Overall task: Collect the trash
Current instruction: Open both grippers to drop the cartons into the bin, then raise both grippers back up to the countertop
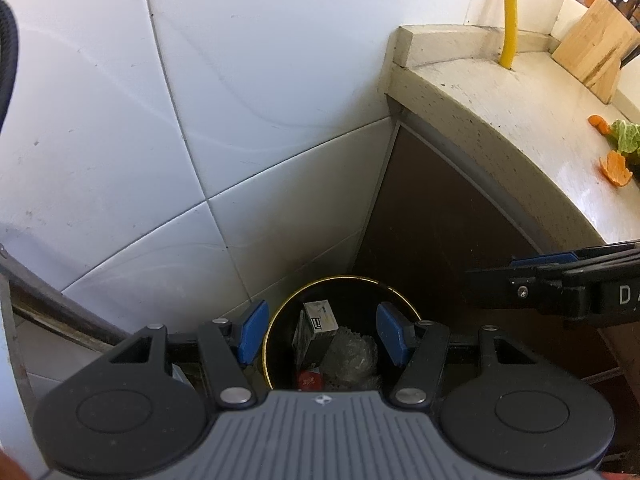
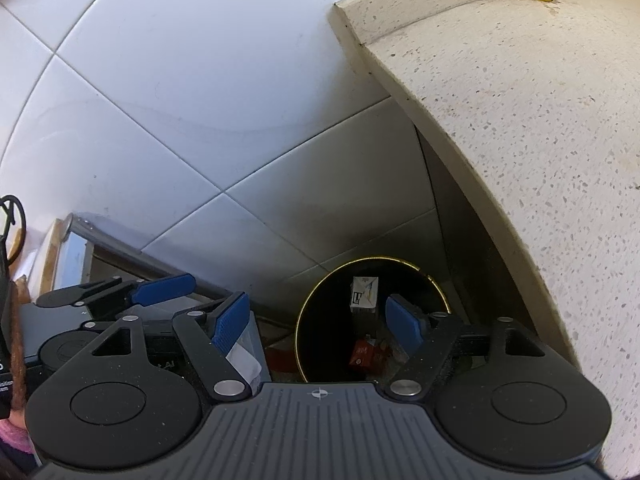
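Both claws empty over the bin, scraps on the worktop yet to be collected.

Left claw and right claw both point down at the bin, fingers apart, holding nothing. Bin already holds a carton and clear wrap. Remaining trash, orange peel and a green leaf, lies on the worktop, up and right of the left claw. Right claw looks nearer, so probably its pick.

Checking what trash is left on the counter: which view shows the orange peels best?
The left wrist view. Orange peels lie on the countertop at its right edge, beside a green leaf. The right wrist view shows only bare countertop and the bin, no peels.
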